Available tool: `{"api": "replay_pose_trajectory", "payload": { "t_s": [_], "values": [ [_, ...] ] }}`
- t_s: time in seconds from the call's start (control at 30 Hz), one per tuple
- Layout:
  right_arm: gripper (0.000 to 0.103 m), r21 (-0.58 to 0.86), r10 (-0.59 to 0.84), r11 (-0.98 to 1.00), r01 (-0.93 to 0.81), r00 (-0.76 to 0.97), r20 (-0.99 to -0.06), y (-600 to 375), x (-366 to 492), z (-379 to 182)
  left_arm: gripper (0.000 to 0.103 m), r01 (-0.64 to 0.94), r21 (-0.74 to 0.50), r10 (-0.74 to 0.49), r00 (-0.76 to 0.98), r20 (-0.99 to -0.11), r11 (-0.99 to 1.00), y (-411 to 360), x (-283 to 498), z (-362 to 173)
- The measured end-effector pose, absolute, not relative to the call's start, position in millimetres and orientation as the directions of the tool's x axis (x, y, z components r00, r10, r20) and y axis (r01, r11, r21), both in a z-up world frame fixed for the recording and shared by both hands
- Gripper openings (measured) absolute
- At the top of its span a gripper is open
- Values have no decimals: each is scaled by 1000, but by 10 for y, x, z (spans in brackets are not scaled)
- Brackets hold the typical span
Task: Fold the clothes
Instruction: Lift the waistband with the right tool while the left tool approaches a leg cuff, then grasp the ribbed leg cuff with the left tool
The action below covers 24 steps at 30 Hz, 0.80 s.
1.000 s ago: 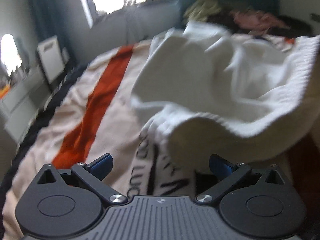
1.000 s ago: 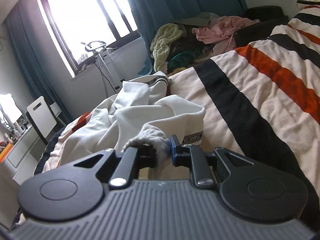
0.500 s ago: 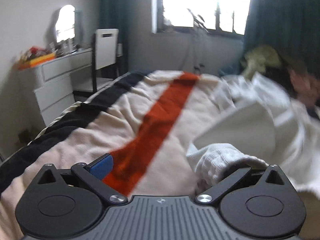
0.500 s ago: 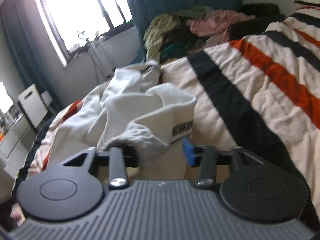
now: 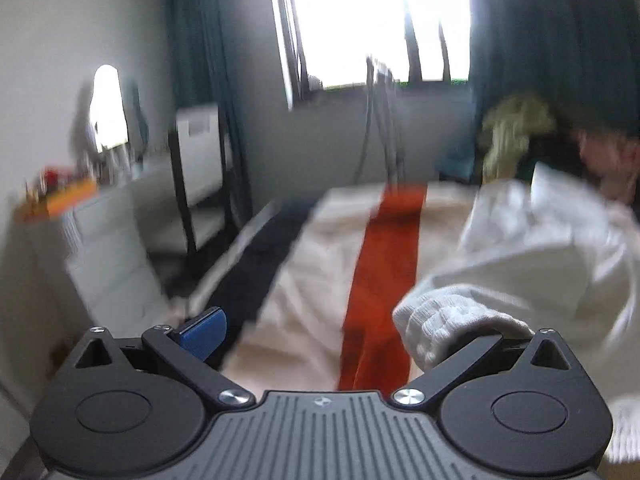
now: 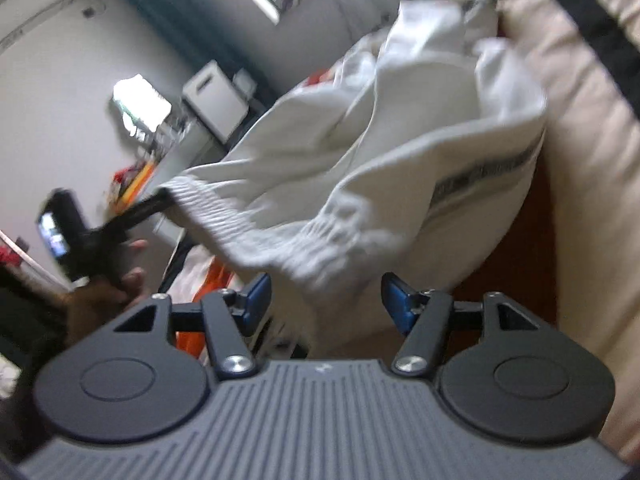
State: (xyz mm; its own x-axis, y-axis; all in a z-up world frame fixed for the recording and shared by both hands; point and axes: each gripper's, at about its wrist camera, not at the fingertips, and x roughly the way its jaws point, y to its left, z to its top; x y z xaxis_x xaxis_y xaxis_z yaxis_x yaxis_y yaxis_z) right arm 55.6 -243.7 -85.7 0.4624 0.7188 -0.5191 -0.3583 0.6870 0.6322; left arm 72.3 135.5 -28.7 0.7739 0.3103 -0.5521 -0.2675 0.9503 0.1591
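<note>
White ribbed knit is what matters now: the sweatshirt (image 6: 404, 152) lies bunched on the striped bed (image 5: 332, 280), with its ribbed hem stretched between your two tools.

A second ago your right tongs (image 6: 326, 298) were clamped on that hem. Now their blue pads (image 6: 394, 300) stand well apart, and the hem only drapes across the gap, so you have let go on that side.

Your left tongs (image 5: 348, 332) were wide open and clear of the cloth a second ago; half a second ago the knit had reached their right finger. Now the left blue pad (image 5: 204, 330) stands far off, and the hem (image 5: 444, 324) is heaped over the right finger. They read as open with the cloth hooked on, not pinched. The right view shows that finger (image 6: 148, 208) carrying the hem's far end.

So the hold has passed from right to left, but loosely. Both views are smeared by motion and the right one has rolled over. You should probably regrip before spreading the garment flat, or the hem may slide off.
</note>
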Motion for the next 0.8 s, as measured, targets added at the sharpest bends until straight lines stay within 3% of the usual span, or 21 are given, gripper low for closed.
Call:
{"api": "replay_pose_trajectory", "payload": {
  "t_s": [0.07,0.13,0.2,0.3,0.4,0.43,0.47,0.53,0.6,0.7,0.8],
  "values": [
    [65,641,743,661,-390,459,-487,-2444,472,-791,103,-285,119,289,686,-667,951,1450,684,-406],
    [64,637,745,654,-408,493,-449,-2498,443,-714,103,-303,19,225,661,-716,953,1539,539,-423],
    [64,632,746,647,-426,524,-410,-2552,413,-636,103,-312,-96,154,684,-713,945,1596,366,-369],
    [61,624,735,644,-444,585,-343,-2655,372,-527,103,-320,-143,139,713,-687,937,1602,194,-280],
    [48,631,685,659,-410,673,-279,-2805,422,-491,103,-287,-202,95,761,-642,936,1636,148,-231],
    [32,630,672,669,-395,684,-284,-2809,465,-506,103,-265,-237,61,776,-627,935,1663,184,-257],
    [18,622,657,685,-380,690,-303,-2788,511,-533,103,-249,-274,29,786,-617,929,1696,260,-303],
    [13,577,645,721,-384,677,-355,-2661,584,-595,103,-246,-324,-12,780,-626,914,1722,392,-399],
    [12,495,624,767,-408,651,-432,-2442,632,-678,103,-258,-358,-51,745,-665,897,1726,561,-523],
    [12,457,589,808,-372,520,-619,-2178,791,-1092,103,-274,-397,-92,713,-695,876,1743,720,-689],
    [8,572,617,785,-239,388,-685,-2194,946,-1473,103,-293,-410,-96,704,-704,864,1787,810,-808]
  ]
}}
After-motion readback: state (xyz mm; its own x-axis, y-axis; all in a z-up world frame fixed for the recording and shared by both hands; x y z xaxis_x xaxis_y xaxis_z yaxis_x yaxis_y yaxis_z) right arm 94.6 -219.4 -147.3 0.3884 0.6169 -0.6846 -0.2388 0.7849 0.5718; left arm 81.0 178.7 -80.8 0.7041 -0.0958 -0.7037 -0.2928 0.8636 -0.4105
